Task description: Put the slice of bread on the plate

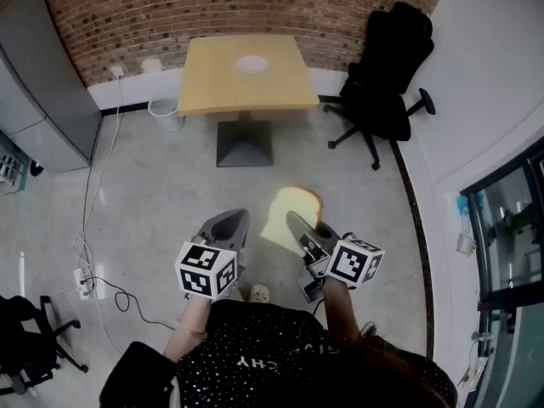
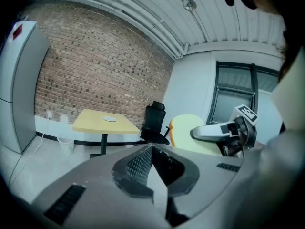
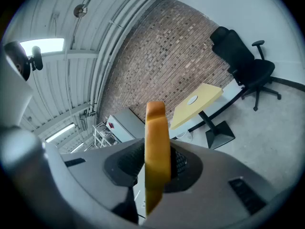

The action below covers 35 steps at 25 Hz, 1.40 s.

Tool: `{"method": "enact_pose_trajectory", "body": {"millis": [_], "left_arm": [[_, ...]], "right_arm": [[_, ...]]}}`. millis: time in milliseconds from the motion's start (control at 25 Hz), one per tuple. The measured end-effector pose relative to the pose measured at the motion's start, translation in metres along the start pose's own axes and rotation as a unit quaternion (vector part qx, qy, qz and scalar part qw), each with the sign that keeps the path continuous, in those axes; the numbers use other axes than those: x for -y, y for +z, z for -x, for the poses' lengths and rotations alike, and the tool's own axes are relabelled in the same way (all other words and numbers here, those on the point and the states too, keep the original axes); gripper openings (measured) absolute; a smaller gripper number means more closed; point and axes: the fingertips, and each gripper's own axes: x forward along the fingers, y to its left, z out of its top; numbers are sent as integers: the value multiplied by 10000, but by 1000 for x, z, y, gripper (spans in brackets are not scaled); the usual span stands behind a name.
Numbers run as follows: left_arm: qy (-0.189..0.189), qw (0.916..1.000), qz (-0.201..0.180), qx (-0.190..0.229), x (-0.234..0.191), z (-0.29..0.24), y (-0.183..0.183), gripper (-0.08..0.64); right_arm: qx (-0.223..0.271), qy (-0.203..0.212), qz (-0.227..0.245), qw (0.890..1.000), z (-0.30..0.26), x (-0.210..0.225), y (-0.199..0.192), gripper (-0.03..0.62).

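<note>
A slice of bread (image 1: 297, 201) with a brown crust stands on edge between the jaws of my right gripper (image 1: 296, 226), which is shut on it; the right gripper view shows the slice (image 3: 157, 151) edge-on and clamped. My left gripper (image 1: 231, 225) hangs beside it to the left, shut with nothing in it (image 2: 151, 149). Both hover over the floor, well short of the table. The white plate (image 1: 252, 64) lies on the far part of the yellow table (image 1: 212, 83). The left gripper view also takes in the plate (image 2: 109, 119) and the held bread (image 2: 183, 128).
A black office chair (image 1: 382, 83) stands right of the table. A white wastebasket (image 1: 166, 110) sits at its left, by a grey cabinet (image 1: 42, 92). Cables (image 1: 89, 253) trail over the floor at left. Another chair (image 1: 25, 338) is at bottom left.
</note>
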Motion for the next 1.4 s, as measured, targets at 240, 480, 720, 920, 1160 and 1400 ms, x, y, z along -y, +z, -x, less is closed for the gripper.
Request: {"method": "enact_pose_trajectory", "body": {"millis": [240,480,720,920,1160,1400], "left_arm": [[-27,9990,404,188,19,-8,-17,9],[81,9991,374,178,27,-13,-14,9],[98,9992,302,235,25,-25,-6,9],[93,9994,277,181,8,-40,-3,9],[225,9992,305,148,-29,-75,8,9],[280,9988,344,188,-72,-120,42,9]], "right_arm": [[-29,61,-62,10000,19,20,-5,97],[64,76,-161,9998,33,27,6,98],[105,97,-212,9997,26,36,16,98],[94,44,-236,9997,8,50,24,97],[14,-13,-274,9996,-30,72,45,98],[-18,-42,-265,9996,-82,92,88,98]]}}
